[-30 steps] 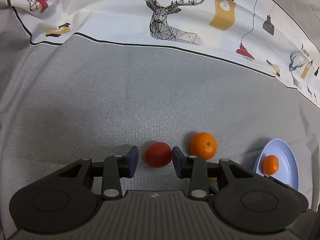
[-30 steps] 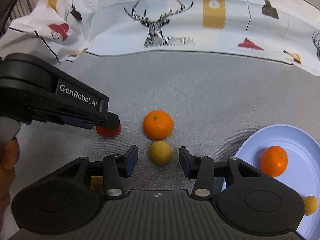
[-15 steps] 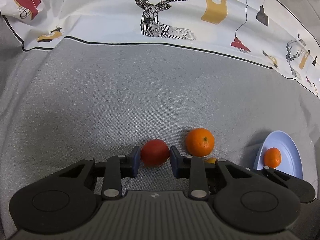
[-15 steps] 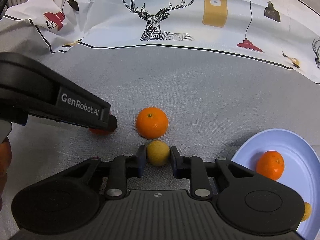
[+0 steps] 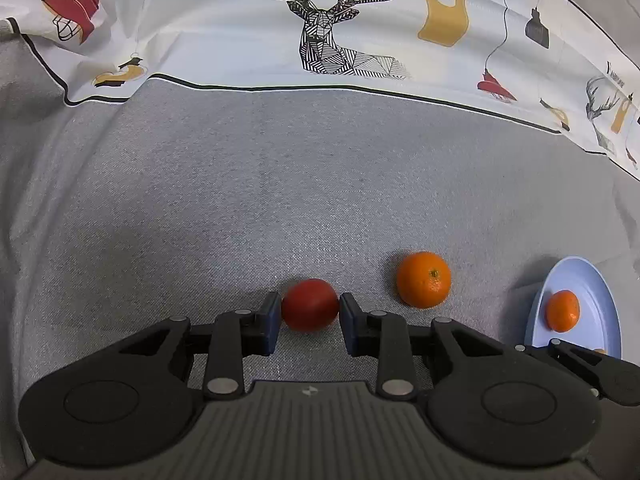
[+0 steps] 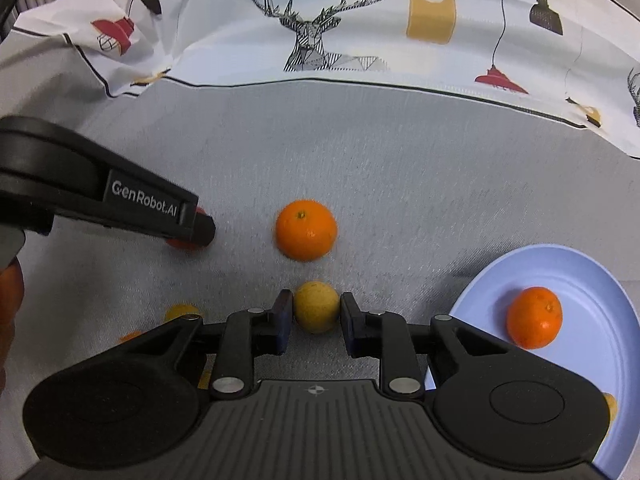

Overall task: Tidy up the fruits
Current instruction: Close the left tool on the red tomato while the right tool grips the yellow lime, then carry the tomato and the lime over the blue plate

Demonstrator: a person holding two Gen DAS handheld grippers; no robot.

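Now clamped: left gripper [image 5: 309,317] on the red fruit [image 5: 309,305], right gripper [image 6: 316,318] on the yellow fruit [image 6: 316,306]. Round, smooth; could squirt out if lifted crooked. Could also nudge the loose orange [image 6: 306,229].

Two oranges [image 6: 306,235] [image 6: 534,317], one tomato [image 5: 310,304], one plate [image 6: 600,280].

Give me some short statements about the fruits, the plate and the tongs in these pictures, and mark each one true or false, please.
1. The left tongs close on a red fruit. True.
2. The right tongs hold an orange. False: they grip a small yellow fruit.
3. An orange lies on the blue plate. True.
4. The large orange sits on the plate. False: it rests on the grey cloth.
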